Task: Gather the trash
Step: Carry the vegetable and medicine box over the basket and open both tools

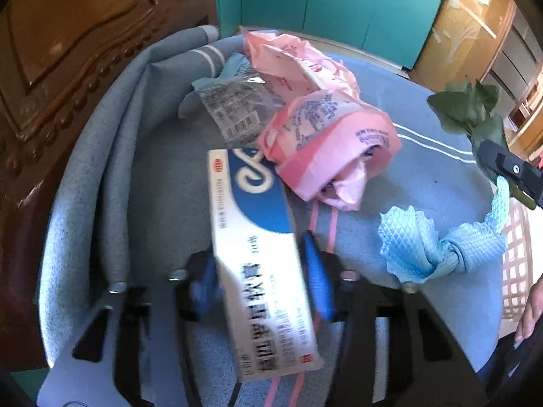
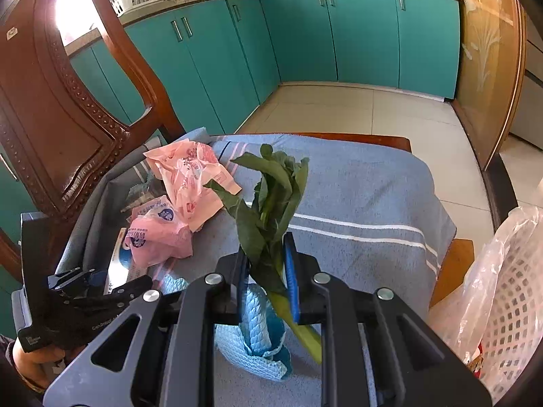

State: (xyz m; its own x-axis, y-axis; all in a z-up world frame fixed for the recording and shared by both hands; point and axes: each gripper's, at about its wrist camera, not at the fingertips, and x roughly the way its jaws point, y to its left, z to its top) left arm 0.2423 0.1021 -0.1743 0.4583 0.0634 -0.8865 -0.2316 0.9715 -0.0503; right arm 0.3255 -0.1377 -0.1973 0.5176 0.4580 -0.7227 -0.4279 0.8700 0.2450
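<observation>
**2 grippers, each with 1 piece of trash**

In the left wrist view, the left gripper (image 1: 261, 278) is at the bottom centre of the frame. Its 2 blue fingers (image 1: 317, 276) pinch a white and blue box (image 1: 261, 257) by its long sides. The box is tilted, and its upper end reaches toward the middle of the frame.

In the right wrist view, the right gripper (image 2: 266, 281) is at the bottom centre. Its fingers press on the stem of a green leafy vegetable (image 2: 268, 203), which stands nearly upright with the leaves toward the top. Under it, low in the frame, a light blue cloth (image 2: 258, 342) lies on the blue striped towel (image 2: 356, 196).

Farther on the towel, at the centre left, there are 2 crumpled pink plastic bags (image 2: 185, 179) and a clear wrapper (image 1: 237, 112) with a barcode. At the right edge of the frame is a white basket (image 2: 509, 322) with a plastic bag as a liner.

Behind, at the left, is a dark wooden chair back (image 2: 64, 101), and teal cabinets (image 2: 305, 34) fill the top of the frame.
</observation>
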